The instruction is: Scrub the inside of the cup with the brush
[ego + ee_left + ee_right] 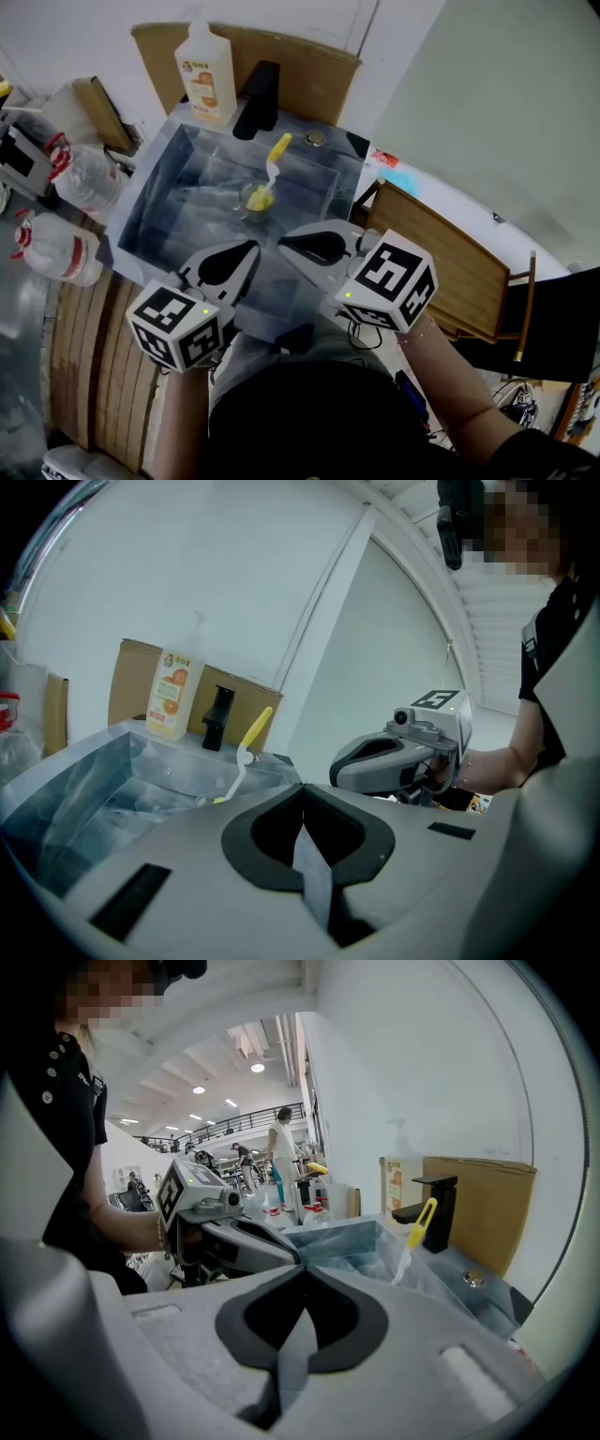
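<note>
A small cup (254, 202) stands on the floor of the steel sink (159, 173), with a brush (272, 169) leaning in it. The brush's yellow handle sticks up toward the back right. The brush also shows in the left gripper view (246, 747) and the right gripper view (413, 1234). My left gripper (254, 247) (302, 787) hovers over the sink's near rim, shut with nothing in it. My right gripper (282, 245) (302, 1262) sits just beside it, tip to tip, also shut and holding nothing. Both are short of the cup.
A black faucet (258, 99) and an orange-labelled soap bottle (206, 70) stand at the sink's back edge, in front of cardboard. Two large water bottles (58, 246) lie to the left. A wooden chair (450, 258) stands to the right.
</note>
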Action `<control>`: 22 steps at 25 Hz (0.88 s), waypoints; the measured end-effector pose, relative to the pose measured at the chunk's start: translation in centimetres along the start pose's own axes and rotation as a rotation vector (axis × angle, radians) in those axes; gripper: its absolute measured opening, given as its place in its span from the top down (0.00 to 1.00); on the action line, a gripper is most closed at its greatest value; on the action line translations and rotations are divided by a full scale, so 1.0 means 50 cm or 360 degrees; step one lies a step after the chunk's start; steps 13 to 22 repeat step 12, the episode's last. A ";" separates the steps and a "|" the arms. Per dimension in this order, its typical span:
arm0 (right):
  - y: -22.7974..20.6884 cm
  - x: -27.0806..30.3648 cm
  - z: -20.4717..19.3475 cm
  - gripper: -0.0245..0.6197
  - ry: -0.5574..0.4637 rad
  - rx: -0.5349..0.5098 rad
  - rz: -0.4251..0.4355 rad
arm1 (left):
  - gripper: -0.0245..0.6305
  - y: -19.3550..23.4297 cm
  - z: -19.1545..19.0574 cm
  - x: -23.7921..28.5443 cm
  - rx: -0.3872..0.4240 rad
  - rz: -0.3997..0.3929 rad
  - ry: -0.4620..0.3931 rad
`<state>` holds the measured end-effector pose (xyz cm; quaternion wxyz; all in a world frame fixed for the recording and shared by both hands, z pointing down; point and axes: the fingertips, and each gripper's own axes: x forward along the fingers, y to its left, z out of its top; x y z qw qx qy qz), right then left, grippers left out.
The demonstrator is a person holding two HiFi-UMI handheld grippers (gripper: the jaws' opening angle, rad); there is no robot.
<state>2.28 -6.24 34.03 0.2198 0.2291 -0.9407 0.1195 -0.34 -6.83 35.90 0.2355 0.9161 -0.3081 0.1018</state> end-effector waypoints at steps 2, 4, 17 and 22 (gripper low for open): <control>0.006 0.001 -0.004 0.97 0.0015 -0.0016 -0.0001 | 0.93 -0.004 -0.005 -0.003 -0.0018 -0.0011 0.0001; 0.013 0.002 -0.008 0.97 0.0030 -0.0031 0.0004 | 0.93 -0.007 -0.009 -0.004 -0.0028 -0.0019 0.0005; 0.026 0.002 -0.009 0.97 0.0048 -0.0078 0.0007 | 0.93 -0.016 -0.019 -0.012 -0.0033 -0.0033 0.0003; 0.026 0.002 -0.009 0.97 0.0048 -0.0078 0.0007 | 0.93 -0.016 -0.019 -0.012 -0.0033 -0.0033 0.0003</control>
